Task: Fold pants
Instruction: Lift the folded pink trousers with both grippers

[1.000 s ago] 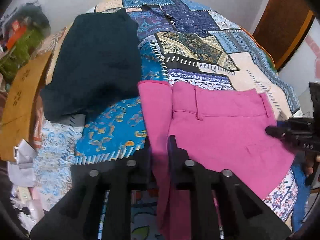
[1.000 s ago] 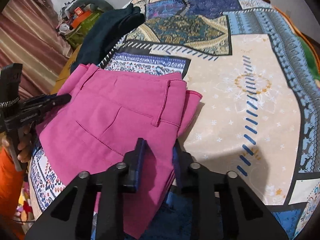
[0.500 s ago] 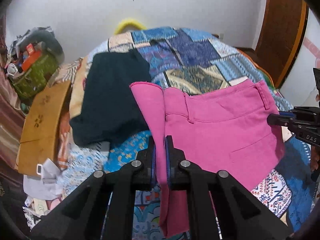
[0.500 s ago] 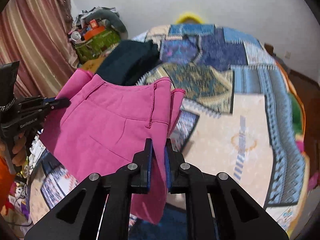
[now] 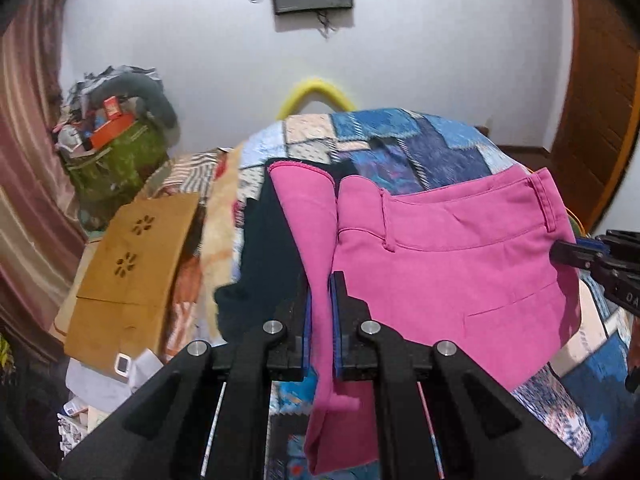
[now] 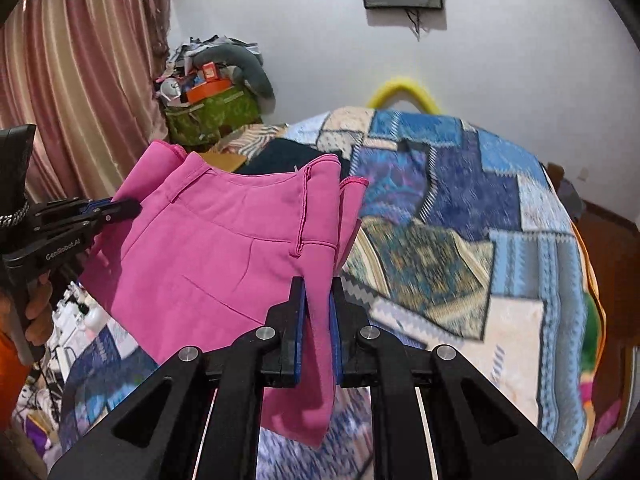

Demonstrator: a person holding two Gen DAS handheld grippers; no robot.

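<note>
At nine o'clock of the patchwork bed cover (image 5: pixel 432 140) lay a dark garment (image 5: pixel 260 280), with a tan board (image 5: pixel 132 272) further out at the bed's edge. The left gripper (image 5: pixel 322 312) was clenched on one side edge of the pink pants (image 5: pixel 452 272); the right gripper (image 6: pixel 317 312), at three o'clock, was clamped on the opposite edge. Held so, the already doubled pants hung in the air above the cover, waistband toward twelve o'clock, stretched between the two grips, probably to keep the layers flat while they were carried to a resting place.
</note>
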